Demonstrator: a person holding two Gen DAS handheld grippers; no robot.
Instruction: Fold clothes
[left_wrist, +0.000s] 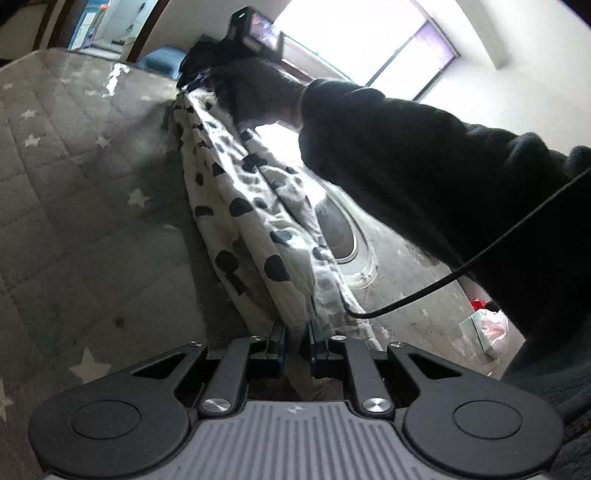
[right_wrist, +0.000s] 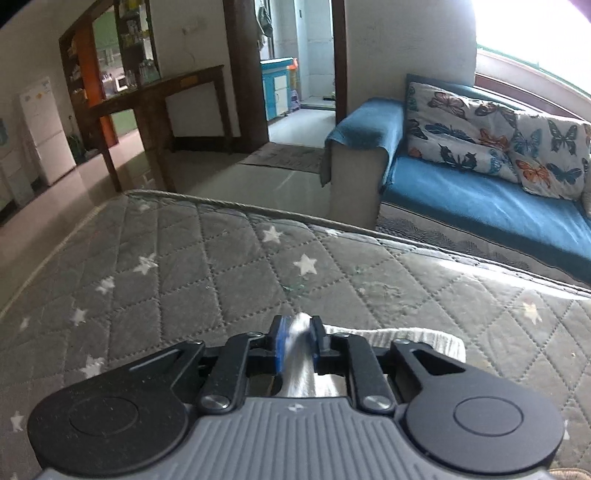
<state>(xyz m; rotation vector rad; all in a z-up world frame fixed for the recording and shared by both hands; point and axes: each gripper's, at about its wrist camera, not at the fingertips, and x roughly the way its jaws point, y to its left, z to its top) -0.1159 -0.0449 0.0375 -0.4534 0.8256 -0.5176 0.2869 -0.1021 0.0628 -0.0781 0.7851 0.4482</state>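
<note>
A white garment with dark spots (left_wrist: 236, 192) is stretched in a bunched band above the grey star-patterned mattress (left_wrist: 74, 155). My left gripper (left_wrist: 295, 332) is shut on its near end. At the far end a gloved hand (left_wrist: 255, 92) holds my right gripper (left_wrist: 186, 79), which keeps that end raised. In the right wrist view the right gripper (right_wrist: 297, 326) has a fold of pale cloth (right_wrist: 299, 354) filling the narrow gap between its pads, low over the mattress (right_wrist: 184, 258). More white ribbed cloth (right_wrist: 413, 338) lies just right of the fingers.
A person's dark sleeve (left_wrist: 406, 166) reaches across the right side, with a black cable (left_wrist: 480, 254) hanging below it. A plastic bag (left_wrist: 487, 328) lies beyond the mattress. Past the mattress's far edge stand a blue sofa (right_wrist: 480, 199) with butterfly cushions (right_wrist: 461, 125) and a dark wooden table (right_wrist: 155, 103).
</note>
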